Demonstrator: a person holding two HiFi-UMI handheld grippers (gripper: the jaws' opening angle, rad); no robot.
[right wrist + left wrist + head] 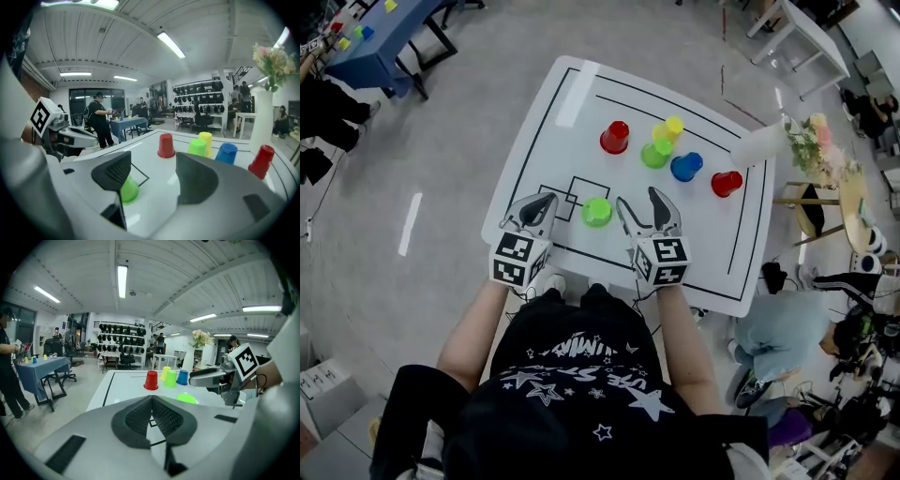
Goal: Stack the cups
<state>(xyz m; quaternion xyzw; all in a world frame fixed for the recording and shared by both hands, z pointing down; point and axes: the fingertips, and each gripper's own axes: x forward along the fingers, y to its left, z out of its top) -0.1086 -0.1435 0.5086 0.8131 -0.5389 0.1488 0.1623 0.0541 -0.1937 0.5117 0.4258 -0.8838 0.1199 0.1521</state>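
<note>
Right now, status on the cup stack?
Left gripper shut, empty; right gripper open, empty. Near green cup on table between them, unstacked. Nothing blocking the far cups.

Holds left tongs forward and slightly downward, jaws together; right tongs alongside, jaws wide apart, nothing between.

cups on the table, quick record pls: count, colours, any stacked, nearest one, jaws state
count: six, all upside down on the table
far group: red cup, yellow cup, far green cup, blue cup, second red cup
nearest: near green cup, standing alone between the two grippers
stacked: none
left gripper: jaws shut, empty
right gripper: jaws open, nothing between them
</note>
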